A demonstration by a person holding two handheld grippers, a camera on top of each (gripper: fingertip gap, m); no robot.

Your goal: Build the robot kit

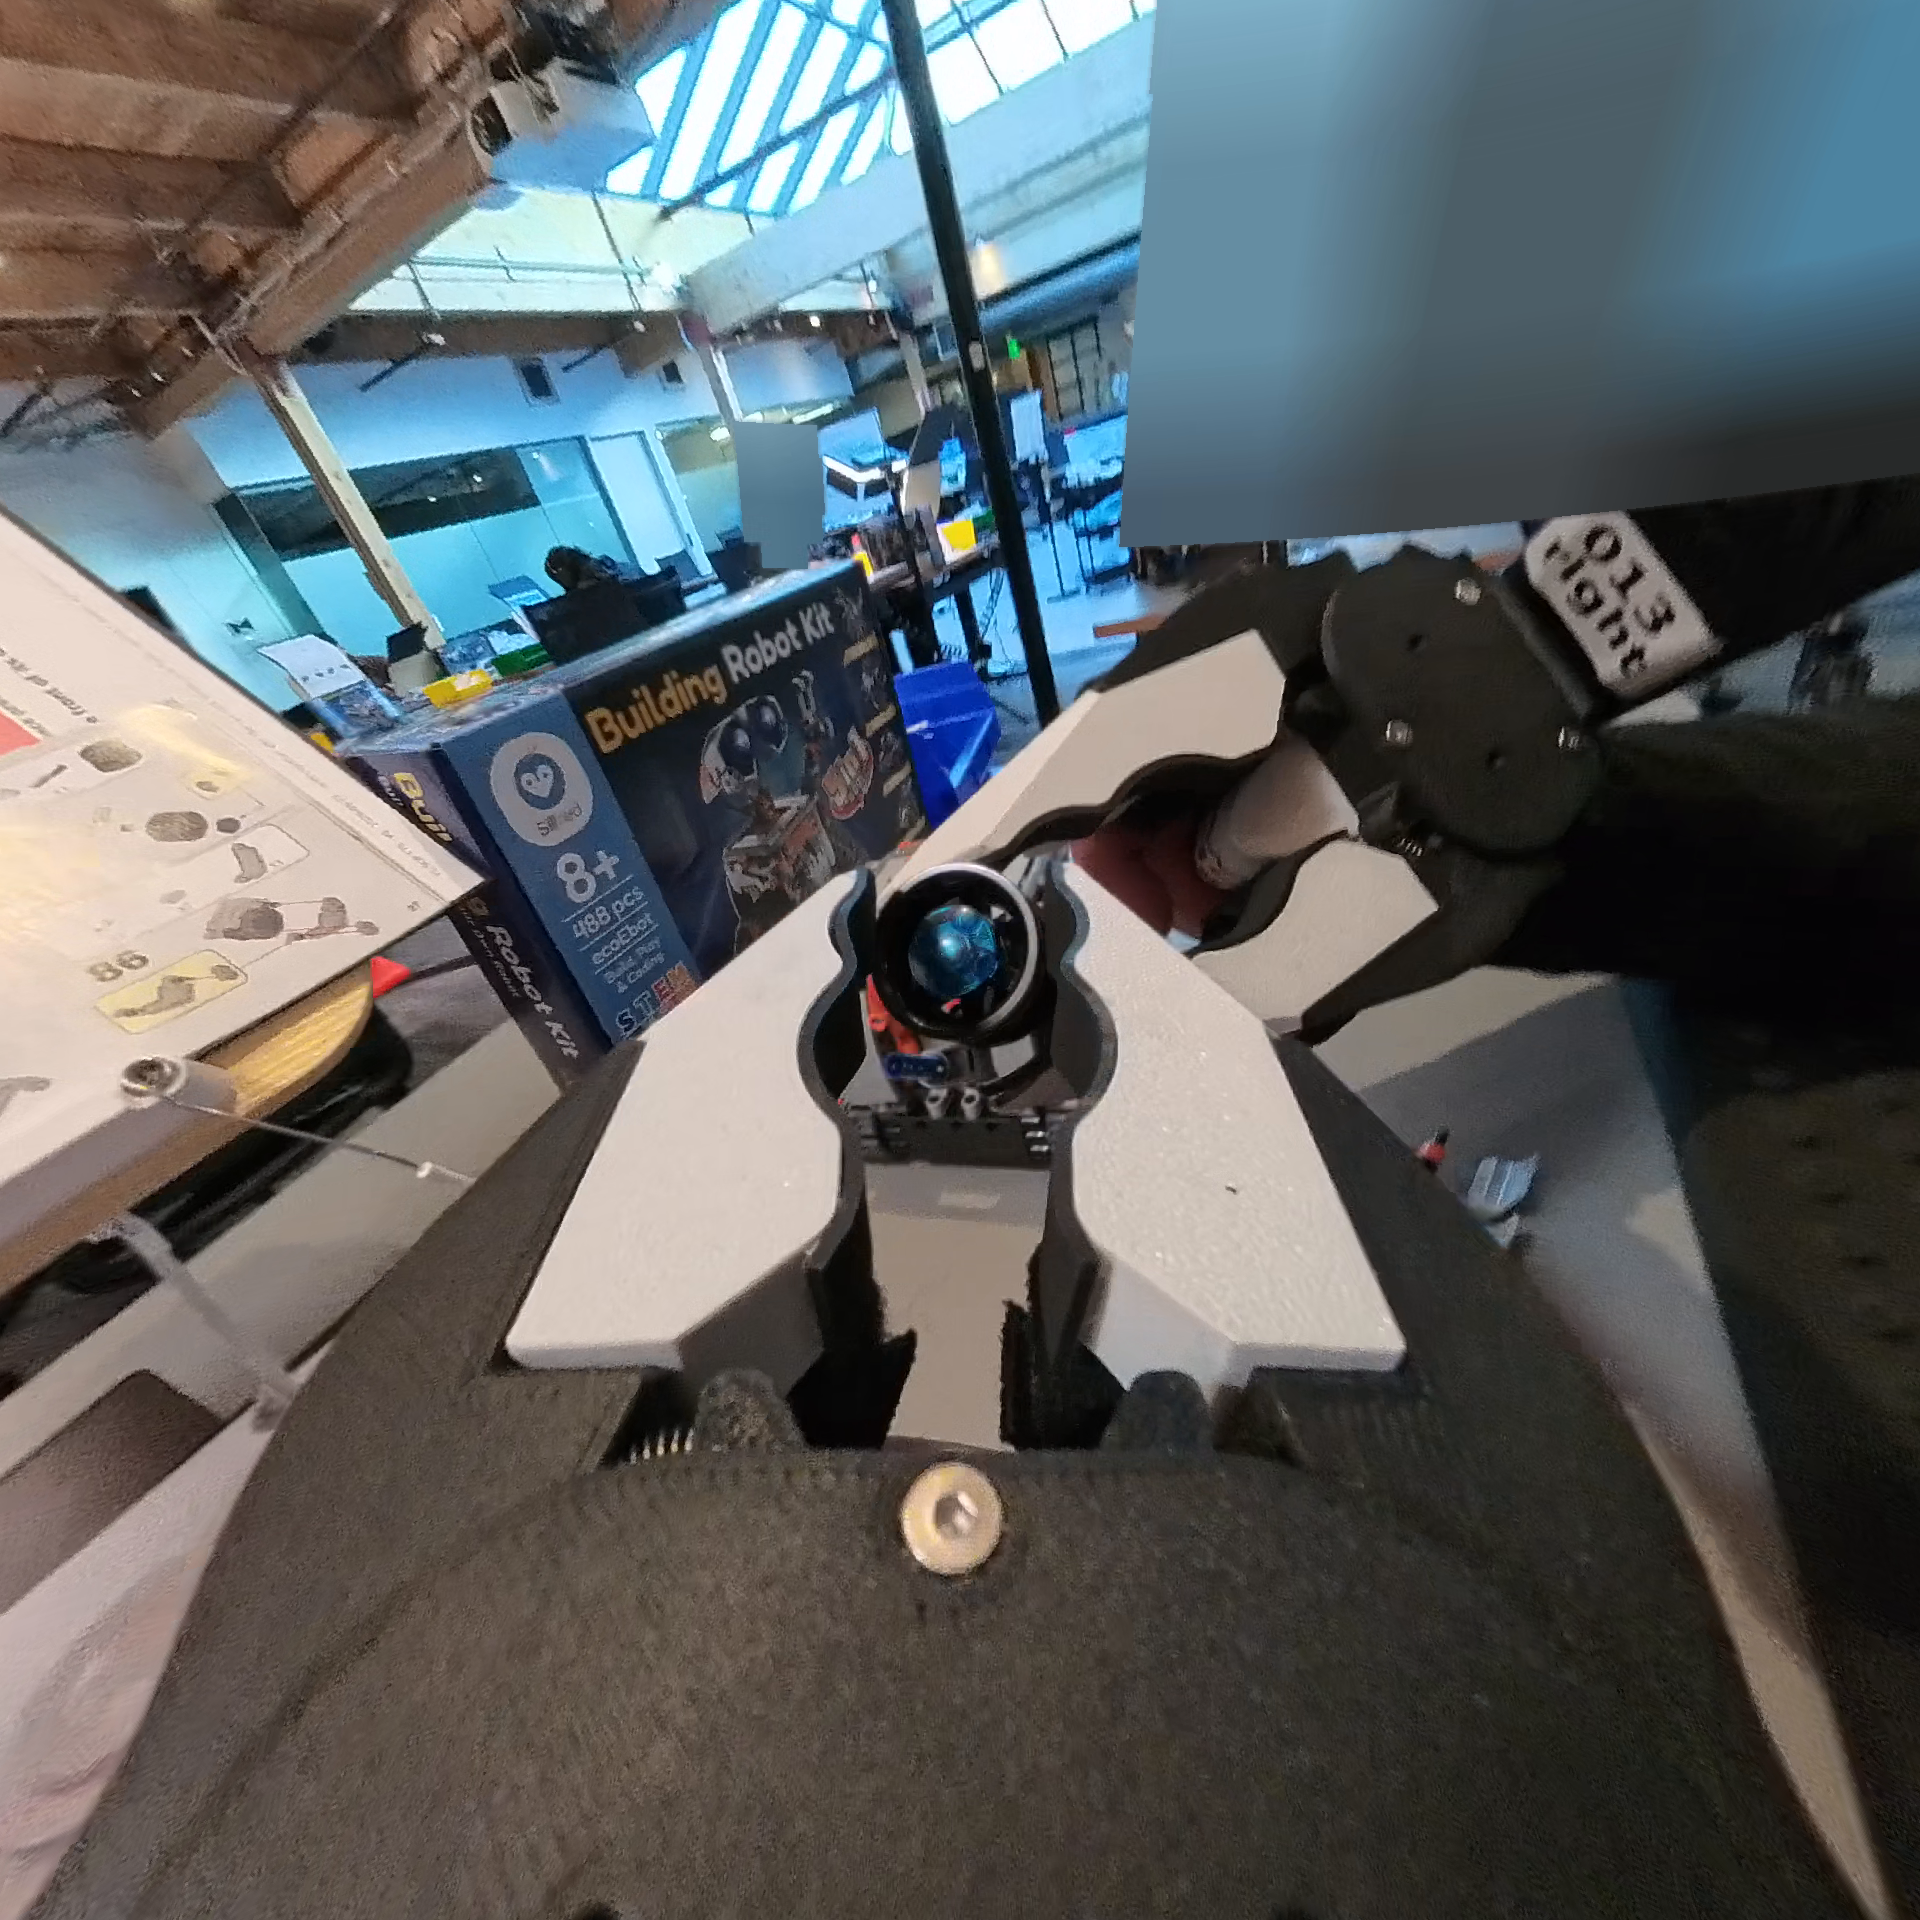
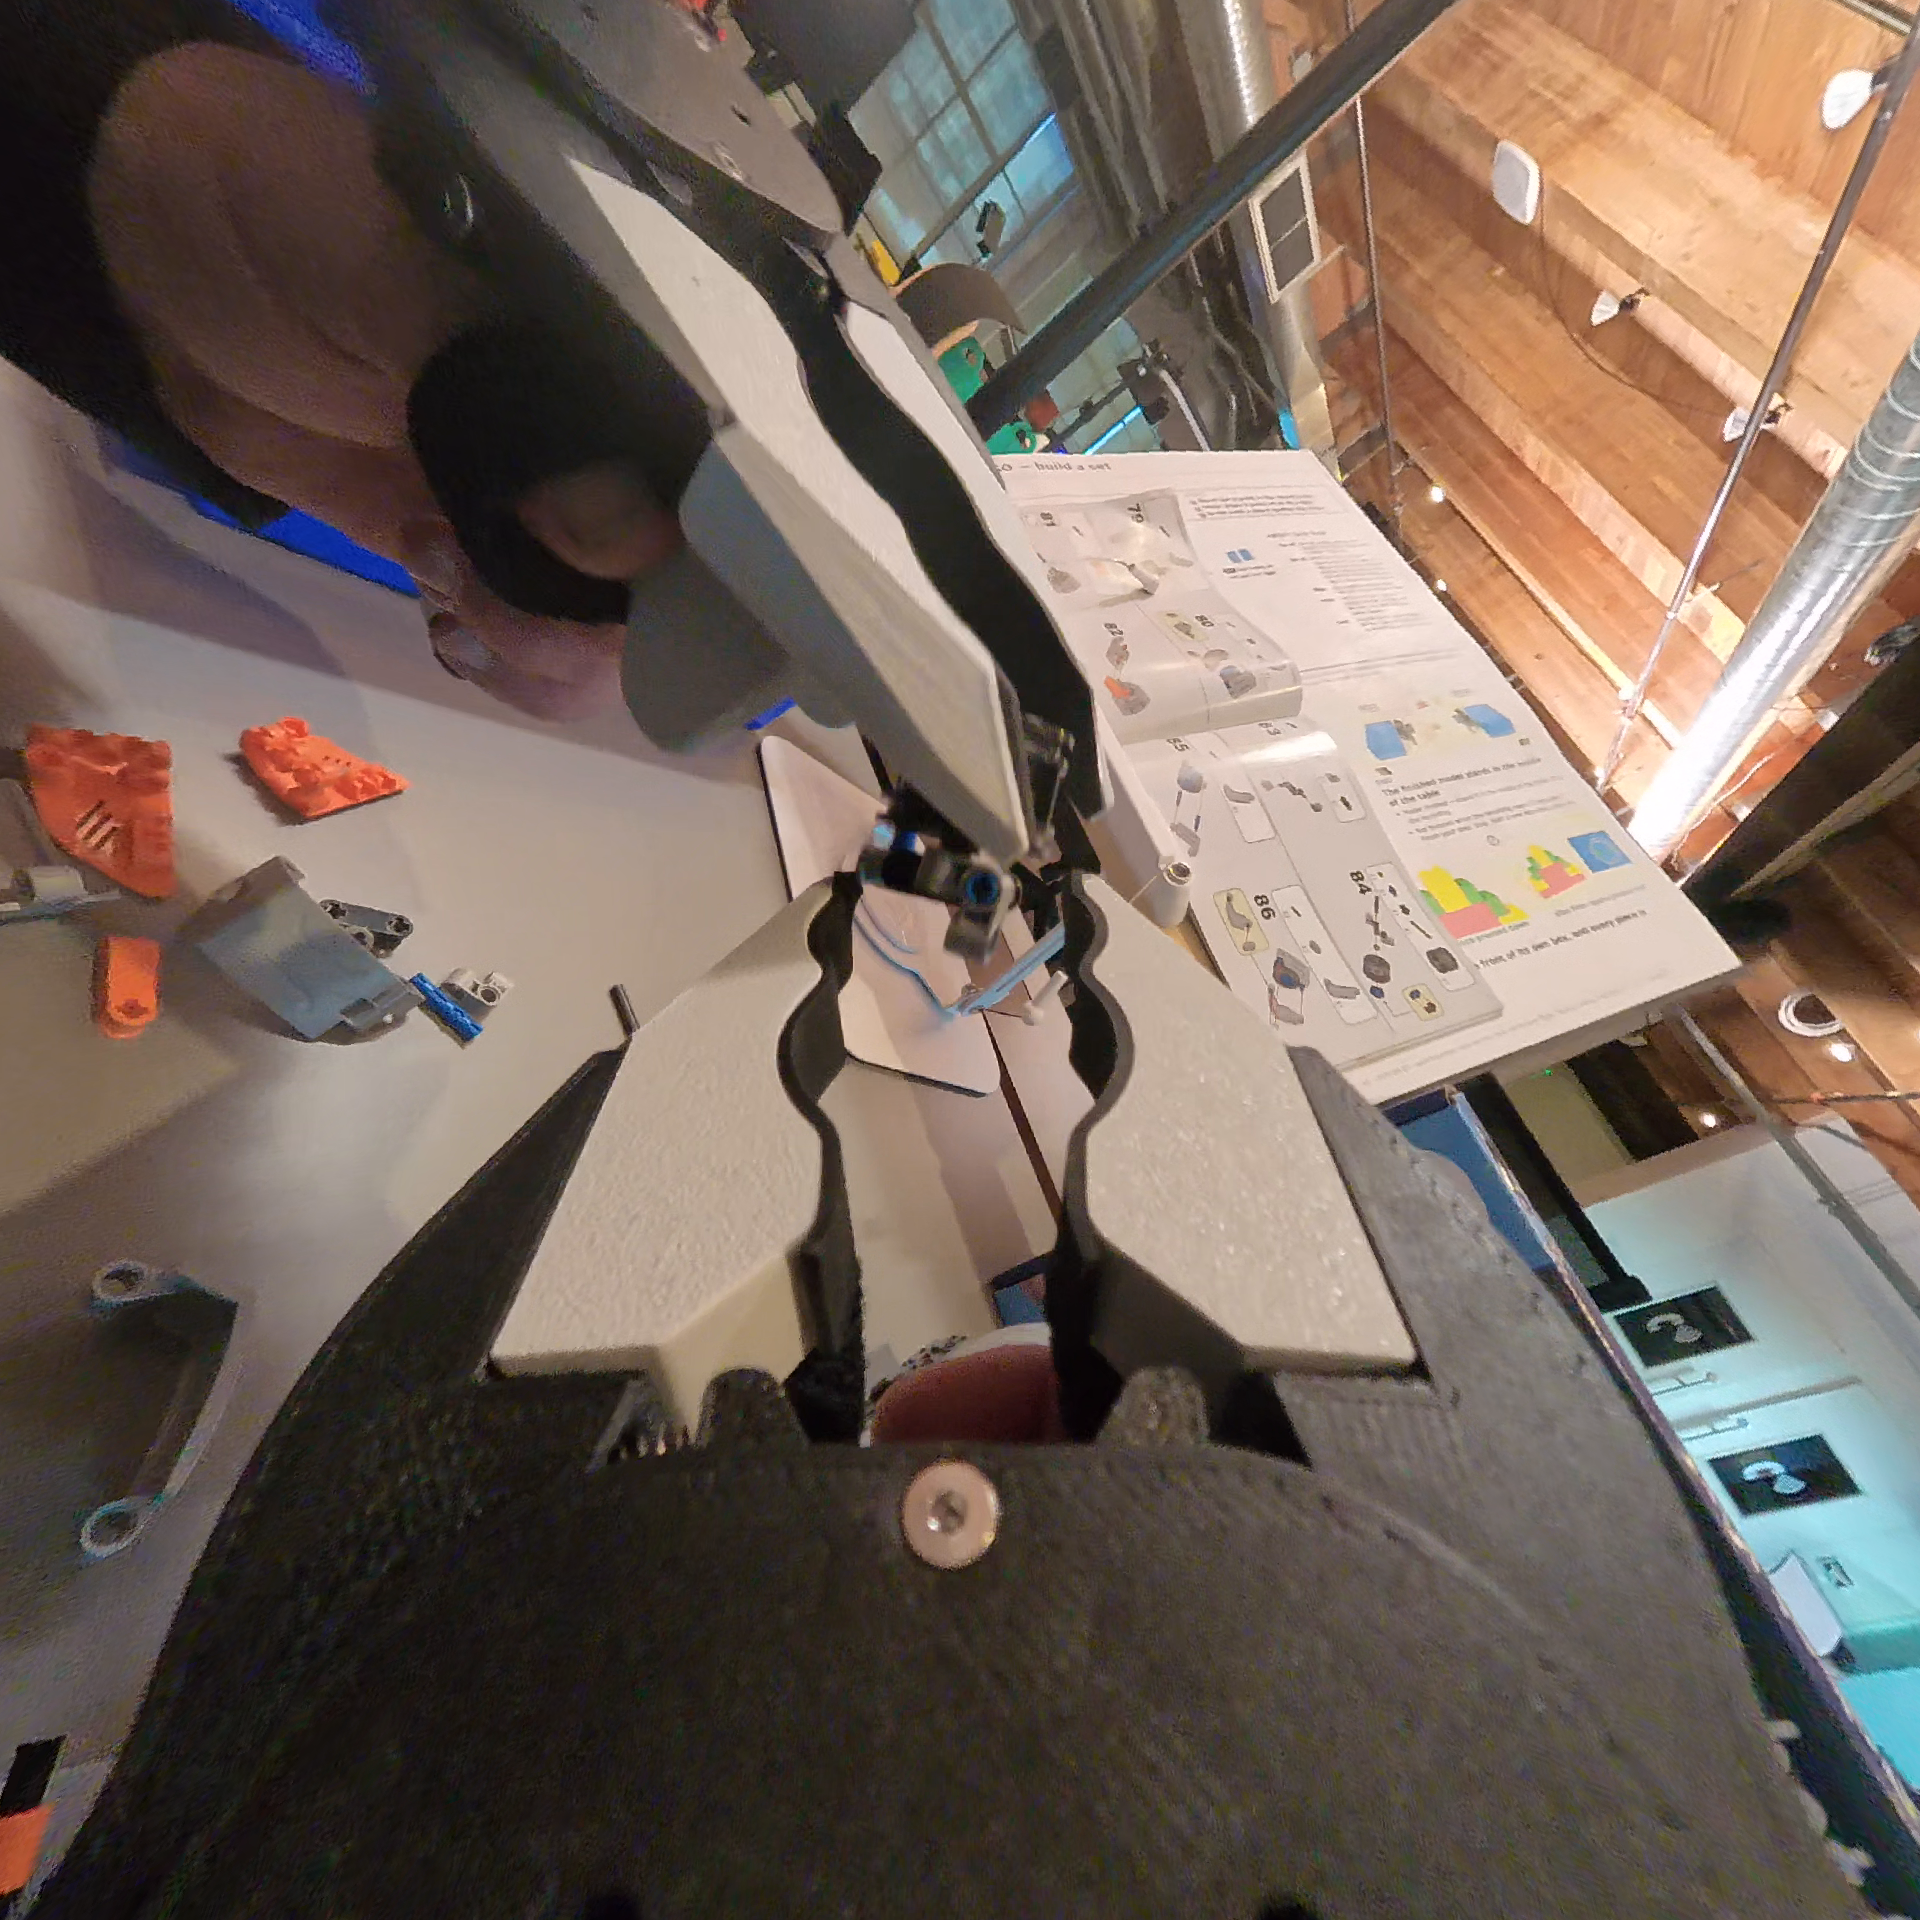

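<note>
The left claw point(image 1: 961, 971) is closed on a small brick model point(image 1: 956, 961), its round blue lens facing back at the camera, held up above the surface point(image 1: 1455, 1081). The right claw point(image 2: 961, 914) reaches in from the right, tilted, fingers slightly apart just beside the model point(image 2: 935, 878), holding nothing. Orange parts point(image 2: 322, 774) lie well apart.
</note>
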